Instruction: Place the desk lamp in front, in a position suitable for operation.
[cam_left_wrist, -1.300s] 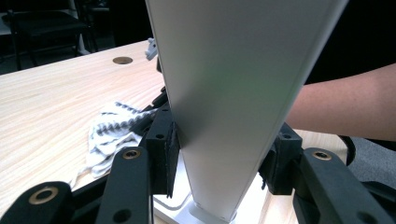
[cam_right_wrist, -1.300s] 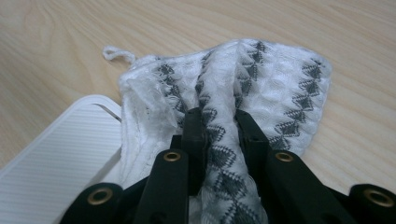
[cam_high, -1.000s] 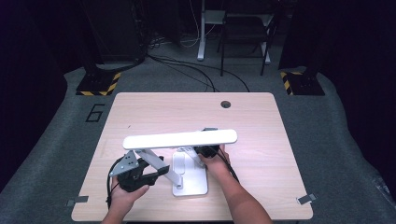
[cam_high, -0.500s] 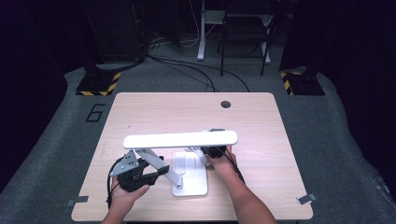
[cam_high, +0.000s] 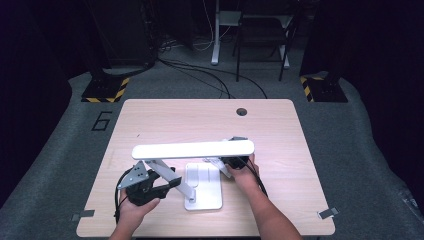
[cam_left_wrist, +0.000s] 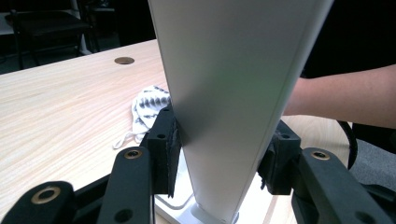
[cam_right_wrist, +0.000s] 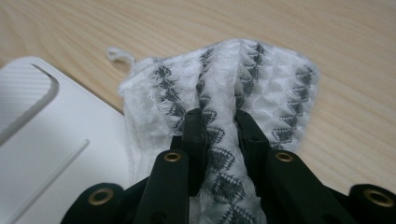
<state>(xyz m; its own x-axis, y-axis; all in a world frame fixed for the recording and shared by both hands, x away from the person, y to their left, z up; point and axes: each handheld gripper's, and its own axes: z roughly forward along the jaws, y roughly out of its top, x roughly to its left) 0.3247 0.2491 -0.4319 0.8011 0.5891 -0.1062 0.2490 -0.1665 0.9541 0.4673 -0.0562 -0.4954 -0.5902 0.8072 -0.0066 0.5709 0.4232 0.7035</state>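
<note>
Nearest the person, the left gripper (cam_high: 167, 184) is clenched on the lamp's (cam_high: 192, 149) slanted arm just above the base (cam_high: 204, 197); the left gripper view shows the white arm pinched between both pads (cam_left_wrist: 169, 140), so the lamp is being steadied from that side. A little farther in and to the right, the right gripper (cam_high: 231, 163) is clamped on a cloth (cam_right_wrist: 219, 93), a bunched ridge of the white-and-grey weave caught between its jaws. The cloth lies on the surface (cam_high: 165, 120), touching the base's right edge and partly under the lamp's head.

The relation that matters, as I judge it: the cloth is in the right gripper, just right of the base and below the right end of the head, whose long axis runs left to right across the surface, well above it. So the right hand is the one placed to wipe, with the base to its left and the head overhead, while the left hand holds the arm.

Count: one lamp, with one base, one arm and one head; one cloth; two grippers. Farther off, the surface carries one round hole (cam_high: 242, 111) near its far edge.
</note>
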